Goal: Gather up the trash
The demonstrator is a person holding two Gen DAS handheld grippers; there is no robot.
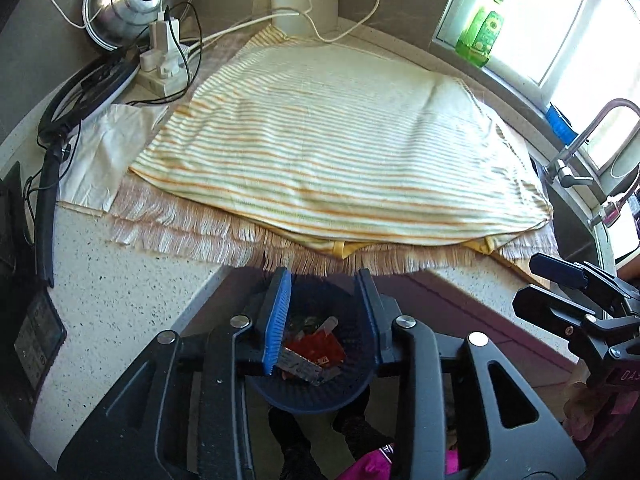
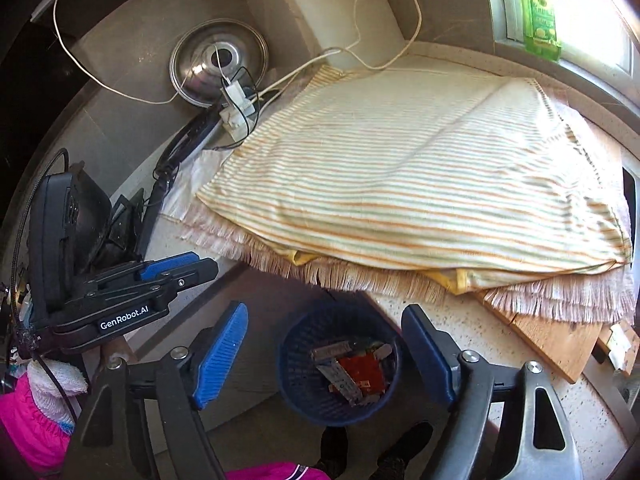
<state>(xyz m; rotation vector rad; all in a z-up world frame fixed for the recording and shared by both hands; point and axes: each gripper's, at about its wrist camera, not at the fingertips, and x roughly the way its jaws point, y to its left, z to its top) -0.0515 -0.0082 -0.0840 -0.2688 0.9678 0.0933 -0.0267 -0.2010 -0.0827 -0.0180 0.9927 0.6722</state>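
A dark blue mesh basket (image 1: 312,400) (image 2: 298,364) stands on the floor below the counter's edge. It holds a red wrapper (image 1: 316,350) (image 2: 362,372) and several silver and white wrappers. My left gripper (image 1: 322,276) hangs above the basket, open, with nothing between its blue pads. My right gripper (image 2: 326,312) is also above the basket, open wide and empty. Each wrist view shows the other tool beside it: the right gripper (image 1: 528,280) at the right edge, the left gripper (image 2: 204,263) at the left.
A striped cloth (image 1: 340,148) (image 2: 420,184) lies over a fringed mat on the speckled counter (image 1: 120,292). A white sheet (image 1: 104,152), a power strip (image 1: 164,68) with cables and a pot lid (image 1: 132,0) sit at the left. A faucet (image 1: 592,136), a green bottle (image 1: 480,28) and a wooden board (image 2: 552,340) are on the right. Dark shoes (image 2: 404,452) stand by the basket.
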